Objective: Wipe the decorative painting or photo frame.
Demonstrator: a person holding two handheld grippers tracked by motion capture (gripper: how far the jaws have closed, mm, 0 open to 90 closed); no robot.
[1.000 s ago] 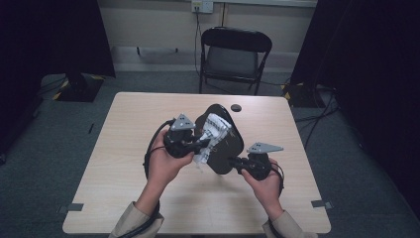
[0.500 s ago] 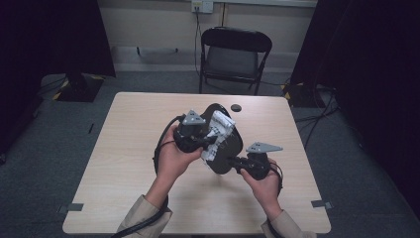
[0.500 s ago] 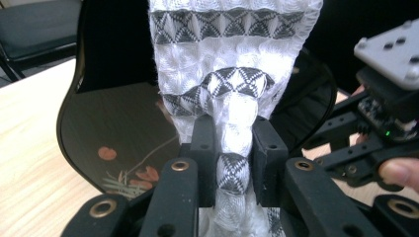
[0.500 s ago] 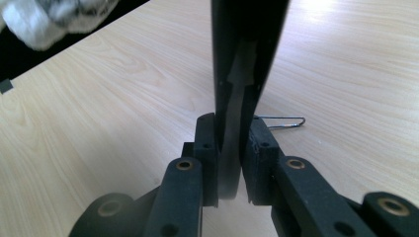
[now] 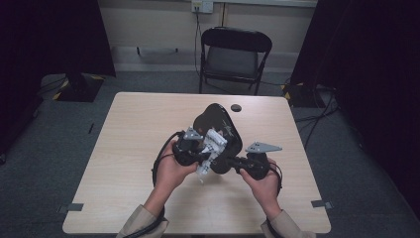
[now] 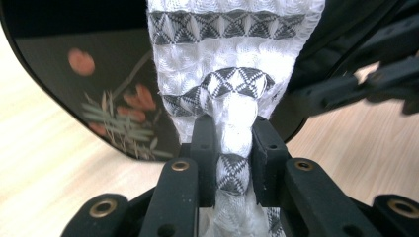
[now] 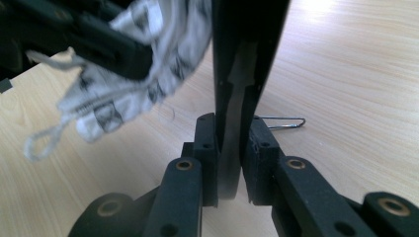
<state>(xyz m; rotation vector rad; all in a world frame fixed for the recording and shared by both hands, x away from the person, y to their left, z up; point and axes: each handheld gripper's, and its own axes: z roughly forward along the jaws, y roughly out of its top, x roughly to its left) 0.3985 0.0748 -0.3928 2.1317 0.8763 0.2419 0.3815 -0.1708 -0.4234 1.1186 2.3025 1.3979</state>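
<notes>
A black oval plate with painted flowers is held tilted up above the table. My right gripper is shut on its lower edge; in the right gripper view the plate stands edge-on between the jaws of the right gripper. My left gripper is shut on a white cloth with black patterned bands. In the left gripper view the cloth bunches between the jaws of the left gripper and lies against the plate's painted face.
The wooden table carries a small black round object near its far edge. A thin wire clip lies on the wood just beyond the right gripper. A black folding chair stands behind the table.
My left gripper has moved right and then down with the cloth, dragging it lower across the plate's face. The right hand and the plate have stayed put.
</notes>
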